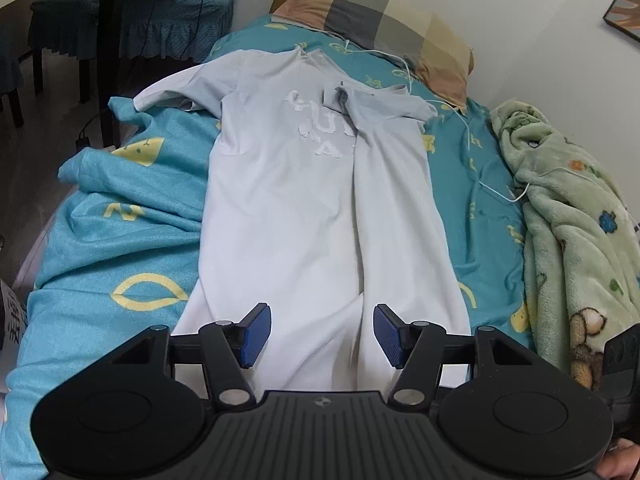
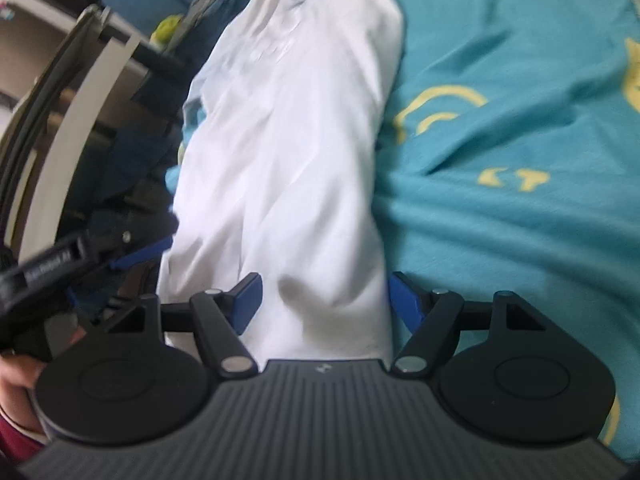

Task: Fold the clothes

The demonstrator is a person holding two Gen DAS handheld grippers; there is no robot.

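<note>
A pale grey-white T-shirt (image 1: 304, 184) with white lettering lies lengthwise on a teal bed cover (image 1: 120, 240), its right side folded inward, its left sleeve spread out. My left gripper (image 1: 322, 336) is open just above the shirt's near hem, holding nothing. In the right wrist view the same shirt (image 2: 288, 152) runs away from my right gripper (image 2: 326, 304), which is open with its blue pads either side of the shirt's near end. The left gripper (image 2: 80, 264) shows at the left of that view, blurred.
A checked pillow (image 1: 384, 28) lies at the head of the bed. A green fleece blanket (image 1: 572, 224) is heaped on the right. A white cable (image 1: 468, 136) trails across the cover. A dark table and chairs (image 1: 100, 32) stand left of the bed.
</note>
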